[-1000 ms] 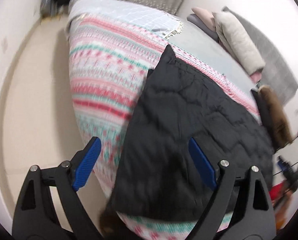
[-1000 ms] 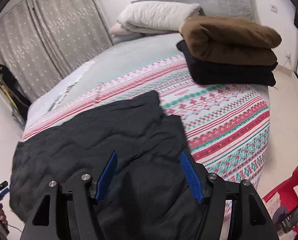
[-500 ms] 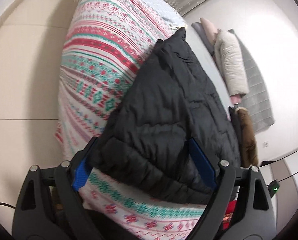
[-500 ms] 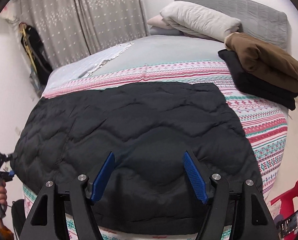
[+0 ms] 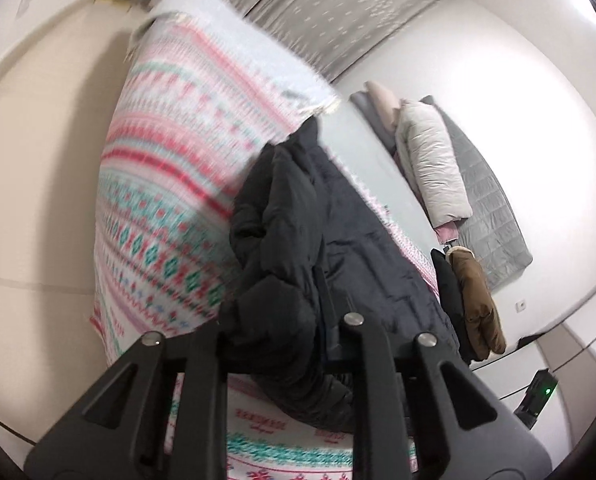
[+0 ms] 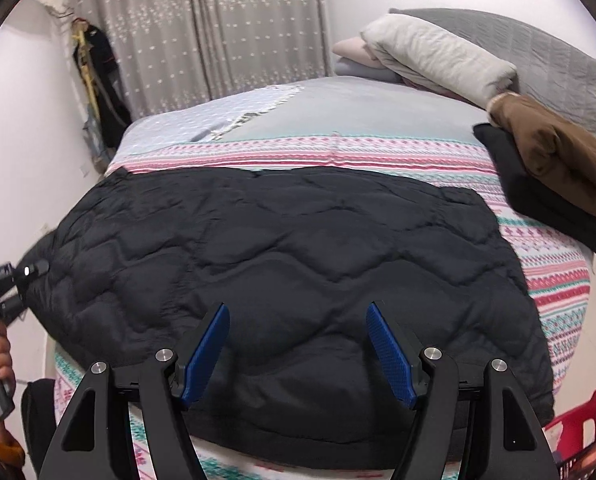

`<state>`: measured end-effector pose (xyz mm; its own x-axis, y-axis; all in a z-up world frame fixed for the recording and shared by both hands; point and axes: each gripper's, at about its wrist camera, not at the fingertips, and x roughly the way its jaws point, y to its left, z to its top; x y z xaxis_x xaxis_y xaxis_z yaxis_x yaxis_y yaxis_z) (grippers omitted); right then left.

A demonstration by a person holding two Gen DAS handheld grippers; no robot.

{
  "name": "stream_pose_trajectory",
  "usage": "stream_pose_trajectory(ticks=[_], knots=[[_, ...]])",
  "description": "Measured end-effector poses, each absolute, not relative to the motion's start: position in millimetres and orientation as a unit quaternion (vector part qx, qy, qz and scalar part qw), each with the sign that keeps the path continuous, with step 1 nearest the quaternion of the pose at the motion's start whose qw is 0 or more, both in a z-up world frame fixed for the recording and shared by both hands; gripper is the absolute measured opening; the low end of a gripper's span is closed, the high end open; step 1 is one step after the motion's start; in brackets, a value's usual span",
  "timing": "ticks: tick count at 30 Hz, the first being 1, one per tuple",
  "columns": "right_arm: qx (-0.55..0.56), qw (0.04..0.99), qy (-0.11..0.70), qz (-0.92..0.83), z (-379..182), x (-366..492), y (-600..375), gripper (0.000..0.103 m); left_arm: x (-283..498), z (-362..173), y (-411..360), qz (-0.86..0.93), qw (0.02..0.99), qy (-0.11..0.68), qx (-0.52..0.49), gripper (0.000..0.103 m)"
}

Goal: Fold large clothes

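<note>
1. Black quilted jacket [image 6: 282,256] lies spread on the patterned bedspread [image 6: 554,292], directly ahead of my right claw [image 6: 298,356], whose blue pads stand apart over its near hem.
2. My left claw [image 5: 286,332] is clamped on the jacket's bunched side edge, fabric rising just ahead of it.
3. Puffy and soft, it looks light but slippery; I judge seams and hem corners the surest holds.

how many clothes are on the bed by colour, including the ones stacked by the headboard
black: 2, the quilted jacket spread out and a folded black garment
brown: 1, folded brown coat
off-white: 1, folded puffy coat
pink: 1, folded pink item
total: 5
</note>
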<state>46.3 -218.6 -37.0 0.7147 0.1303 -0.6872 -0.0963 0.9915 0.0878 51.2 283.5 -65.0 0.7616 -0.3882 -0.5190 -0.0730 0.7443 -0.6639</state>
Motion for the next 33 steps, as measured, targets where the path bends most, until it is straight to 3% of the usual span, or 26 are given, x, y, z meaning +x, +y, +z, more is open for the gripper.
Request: stream_pose_trajectory(ticks=[12, 20, 25, 33], knots=[[0.006, 0.900, 0.413, 0.140, -70, 63, -173, 0.071, 45, 30, 223, -0.219, 0.911, 0.222, -0.271, 0.018], [0.067, 0.875, 0.443, 0.185, -96, 84, -183, 0.071, 61, 79, 113, -0.359, 0.891, 0.203, -0.188, 0.017], [0.193, 0.853, 0.435, 0.214, -86, 79, -237, 0.071, 77, 81, 35, -0.424, 0.863, 0.231, -0.149, 0.018], [0.251, 0.883, 0.385, 0.093, -67, 48, -353, 0.072, 87, 34, -65, -0.476, 0.814, 0.319, -0.095, 0.018]])
